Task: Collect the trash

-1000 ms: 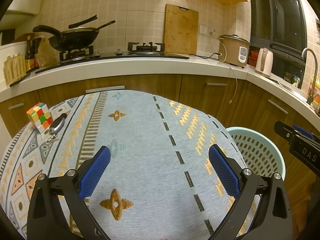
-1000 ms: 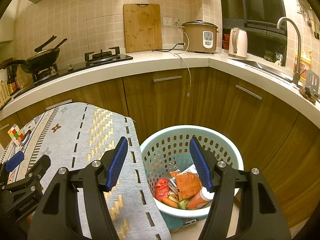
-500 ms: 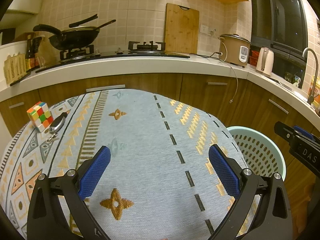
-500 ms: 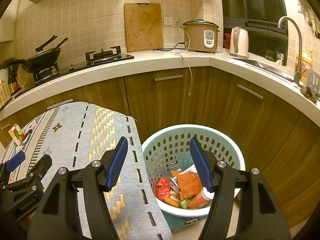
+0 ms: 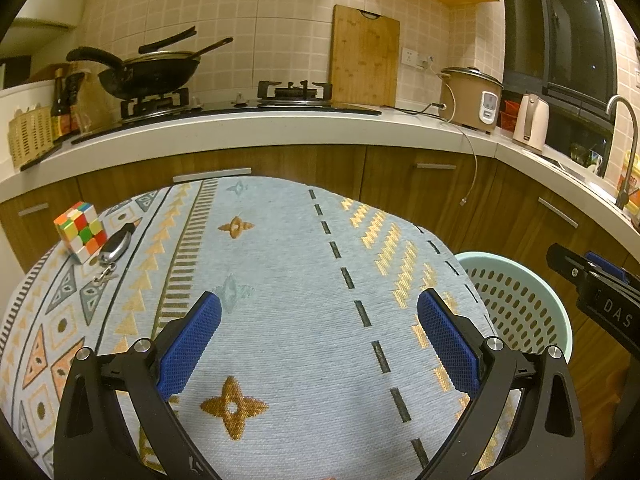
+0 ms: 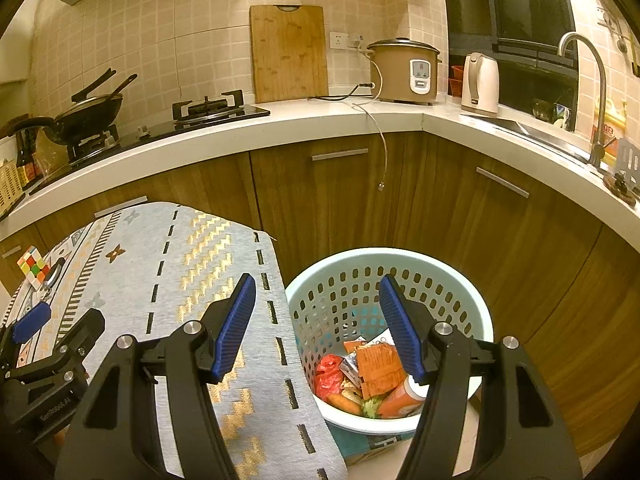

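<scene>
Since the trash sits in the laundry basket [image 6: 460, 276] under the empty, spread right gripper [image 6: 316, 328], the cloth-covered tabletop [image 5: 280, 280] below the equally spread left gripper [image 5: 320, 344] shows none.

Puzzle cube [image 5: 81, 231] and car key [image 5: 116, 242] touching at far left of patterned cloth [image 5: 280, 300]. Wok [image 5: 150, 72] on stove [image 5: 224, 102]; cutting board [image 5: 365, 56] leans on wall. Rice cooker [image 5: 471, 98] beside kettle [image 5: 530, 122] on bench [image 5: 280, 126].

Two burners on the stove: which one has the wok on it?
The left burner carries the black wok; the right burner, beside the cutting board, is bare.
</scene>
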The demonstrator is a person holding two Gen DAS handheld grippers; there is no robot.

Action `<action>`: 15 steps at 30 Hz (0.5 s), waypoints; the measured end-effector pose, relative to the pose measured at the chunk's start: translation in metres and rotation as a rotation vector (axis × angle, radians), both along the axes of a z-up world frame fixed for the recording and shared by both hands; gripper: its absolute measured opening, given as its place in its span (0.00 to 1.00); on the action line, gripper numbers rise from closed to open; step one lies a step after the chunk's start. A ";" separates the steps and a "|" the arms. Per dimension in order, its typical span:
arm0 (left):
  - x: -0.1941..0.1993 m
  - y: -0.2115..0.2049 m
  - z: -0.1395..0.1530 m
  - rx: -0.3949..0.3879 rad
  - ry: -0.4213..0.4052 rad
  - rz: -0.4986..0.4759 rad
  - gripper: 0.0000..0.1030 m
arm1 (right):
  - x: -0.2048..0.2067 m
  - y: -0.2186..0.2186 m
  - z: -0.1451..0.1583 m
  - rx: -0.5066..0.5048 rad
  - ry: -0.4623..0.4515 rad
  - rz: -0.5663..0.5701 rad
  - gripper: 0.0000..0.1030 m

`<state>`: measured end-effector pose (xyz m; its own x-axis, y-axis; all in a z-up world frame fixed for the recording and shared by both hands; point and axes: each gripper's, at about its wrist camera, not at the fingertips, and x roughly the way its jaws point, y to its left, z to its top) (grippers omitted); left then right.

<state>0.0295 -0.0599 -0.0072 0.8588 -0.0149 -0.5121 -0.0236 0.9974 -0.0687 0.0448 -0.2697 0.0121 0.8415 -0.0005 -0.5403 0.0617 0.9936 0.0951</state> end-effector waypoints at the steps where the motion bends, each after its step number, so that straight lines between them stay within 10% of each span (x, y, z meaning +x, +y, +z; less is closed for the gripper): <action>1: 0.000 0.000 0.000 0.001 0.000 0.000 0.93 | 0.000 0.000 0.000 0.000 0.000 0.002 0.59; 15: -0.005 0.000 0.001 0.016 -0.021 0.011 0.92 | 0.002 0.001 0.001 0.006 0.003 0.008 0.59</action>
<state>0.0247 -0.0598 -0.0063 0.8692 0.0030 -0.4944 -0.0337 0.9980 -0.0532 0.0469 -0.2685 0.0133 0.8400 0.0088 -0.5426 0.0544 0.9935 0.1004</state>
